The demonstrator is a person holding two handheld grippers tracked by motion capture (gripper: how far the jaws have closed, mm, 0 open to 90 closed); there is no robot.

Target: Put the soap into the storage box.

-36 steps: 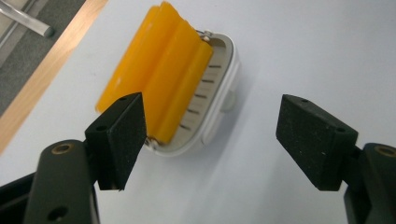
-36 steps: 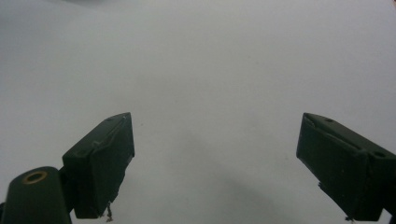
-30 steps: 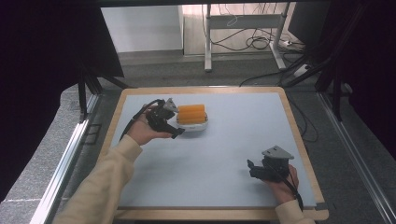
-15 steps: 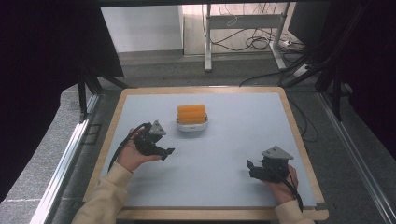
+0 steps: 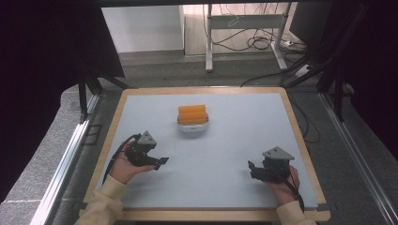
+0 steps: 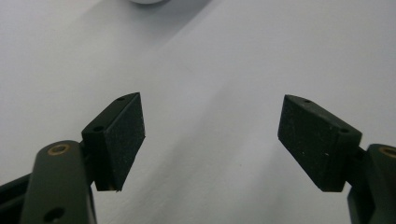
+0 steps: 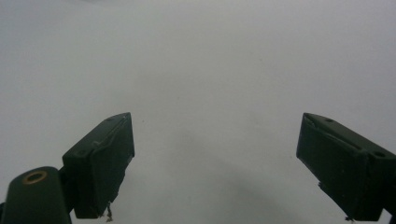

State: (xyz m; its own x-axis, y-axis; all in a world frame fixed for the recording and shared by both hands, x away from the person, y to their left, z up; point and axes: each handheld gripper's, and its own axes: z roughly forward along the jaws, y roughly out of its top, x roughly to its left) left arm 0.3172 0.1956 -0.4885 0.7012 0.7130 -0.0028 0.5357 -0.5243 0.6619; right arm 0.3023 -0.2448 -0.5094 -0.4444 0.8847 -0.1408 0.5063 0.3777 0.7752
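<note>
Resting empty, jaws spread, the left gripper (image 5: 159,162) lay nearer the orange ridged block in its white shallow bowl (image 5: 193,120), ahead of its fingers; block's long axis crosswise. Right gripper (image 5: 252,169) released too, farther off.

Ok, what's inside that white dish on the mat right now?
The white dish holds an orange block, ridged on top, standing above the rim. Whatever lies under the block, and the dish's floor, is covered.
</note>
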